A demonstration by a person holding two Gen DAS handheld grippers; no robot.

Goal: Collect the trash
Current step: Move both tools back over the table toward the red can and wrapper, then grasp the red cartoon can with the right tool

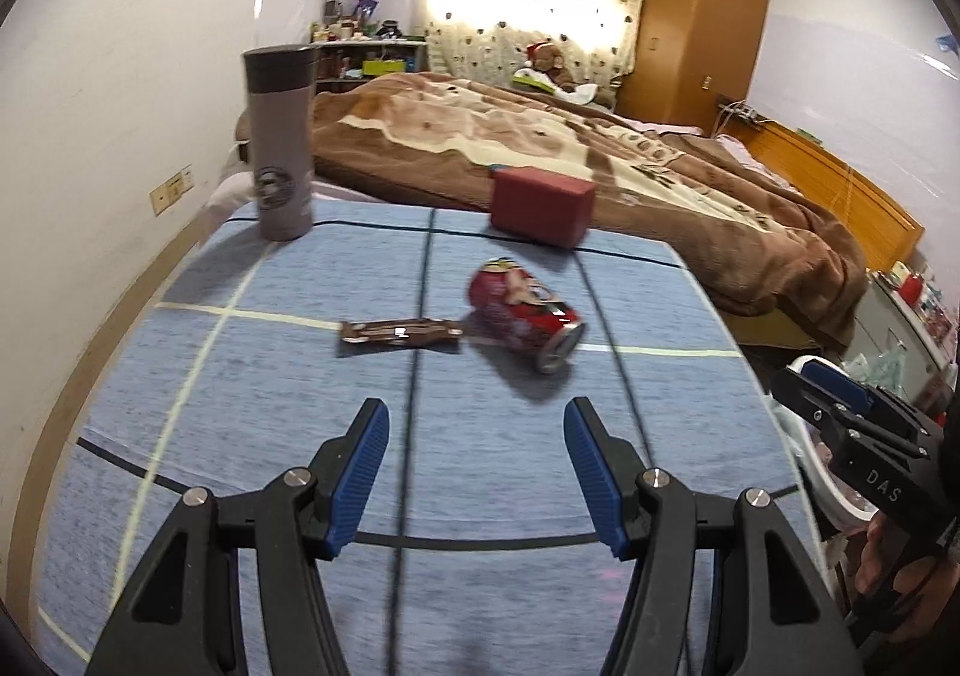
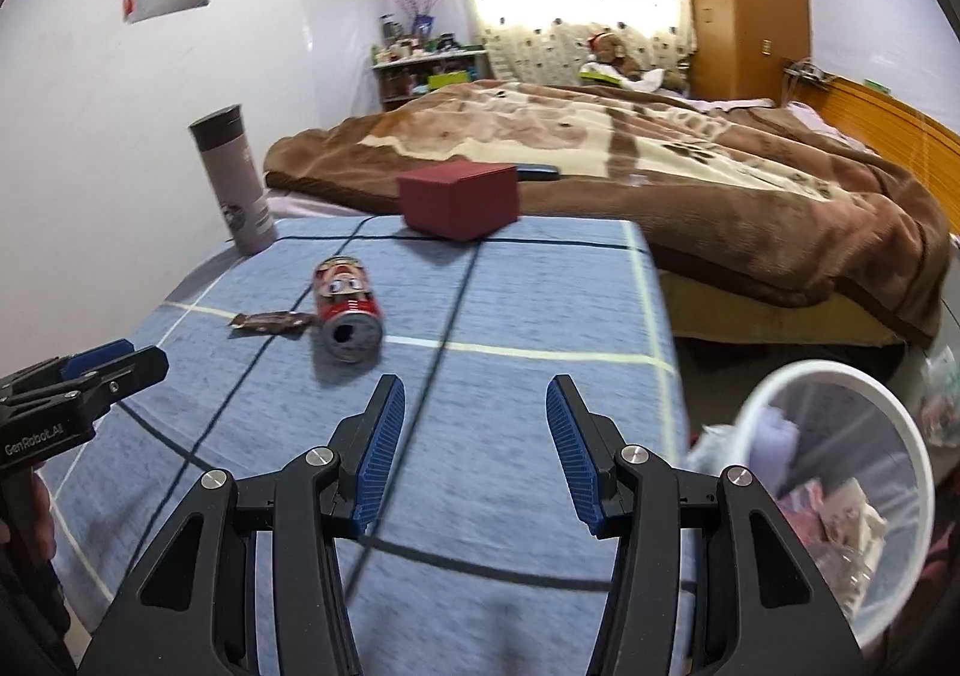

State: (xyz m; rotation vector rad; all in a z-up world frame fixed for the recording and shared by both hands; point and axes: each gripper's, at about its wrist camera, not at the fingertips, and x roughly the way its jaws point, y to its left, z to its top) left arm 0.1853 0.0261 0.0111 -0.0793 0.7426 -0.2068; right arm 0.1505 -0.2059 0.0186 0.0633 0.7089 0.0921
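A red drink can (image 1: 528, 317) (image 2: 348, 310) lies on its side on the blue checked tablecloth (image 1: 240, 436). A brown snack wrapper (image 1: 401, 332) (image 2: 273, 322) lies flat just left of it. My left gripper (image 1: 474, 424) hovers over the cloth a little short of both, open with nothing between its blue pads. My right gripper (image 2: 474, 400) is also open and holds nothing, to the right of the can. Each gripper shows at the edge of the other's view. A white mesh bin (image 2: 840, 496) with trash in it stands off the table's right side.
A tall grey flask (image 1: 281, 142) (image 2: 235, 178) stands at the table's far left corner. A dark red box (image 1: 543, 205) (image 2: 459, 199) sits at the far edge. Behind is a bed (image 1: 600, 154) with a brown blanket, and a wooden wardrobe (image 1: 696, 22).
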